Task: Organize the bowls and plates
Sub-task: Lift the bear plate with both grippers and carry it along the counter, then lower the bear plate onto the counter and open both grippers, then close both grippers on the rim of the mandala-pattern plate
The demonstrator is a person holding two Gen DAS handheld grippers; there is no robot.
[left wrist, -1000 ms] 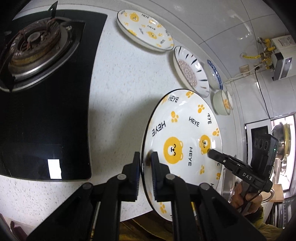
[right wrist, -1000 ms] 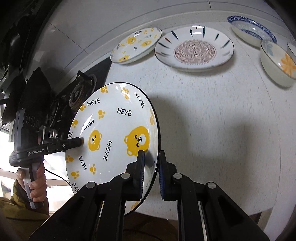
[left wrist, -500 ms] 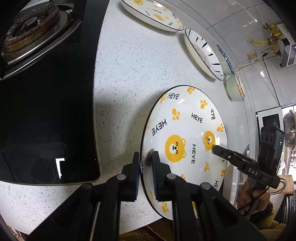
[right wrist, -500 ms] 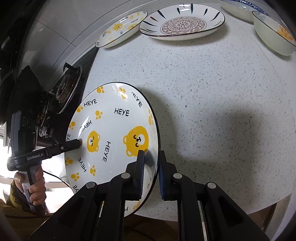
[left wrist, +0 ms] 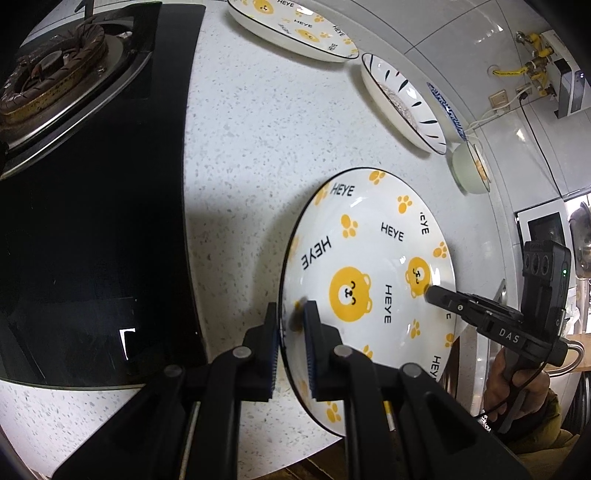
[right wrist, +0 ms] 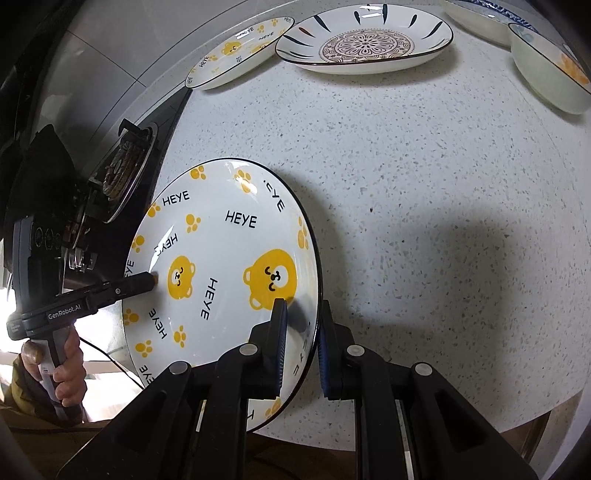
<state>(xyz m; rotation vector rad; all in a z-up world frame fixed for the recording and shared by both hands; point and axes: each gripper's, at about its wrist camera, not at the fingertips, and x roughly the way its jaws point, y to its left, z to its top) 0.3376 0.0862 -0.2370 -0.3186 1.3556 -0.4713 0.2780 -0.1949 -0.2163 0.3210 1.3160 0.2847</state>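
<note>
A white plate with yellow bears and "HEYE" lettering (left wrist: pixel 369 266) (right wrist: pixel 221 251) is held low over the speckled counter (left wrist: pixel 258 147) near its front edge. Whether it touches the counter I cannot tell. My left gripper (left wrist: pixel 291 314) is shut on the plate's left rim, one pad above and one below. My right gripper (right wrist: pixel 303 310) is shut on the opposite rim. Each view shows the other gripper's tip on the plate: the right gripper (left wrist: pixel 436 295) and the left gripper (right wrist: pixel 147 282), each held by a hand.
Along the back wall lie a second bear plate (left wrist: pixel 295 29) (right wrist: pixel 236 51), a striped plate with a floral centre (left wrist: pixel 402 99) (right wrist: pixel 365 44), a blue-rimmed dish (left wrist: pixel 447 110) and an orange-flower bowl (left wrist: pixel 469 166) (right wrist: pixel 550 66). A black gas hob (left wrist: pixel 92 221) lies to the left.
Both grippers have sunk toward the counter with the bear plate between them. The grip on both rims is unchanged, and in the last half second nothing moves.
</note>
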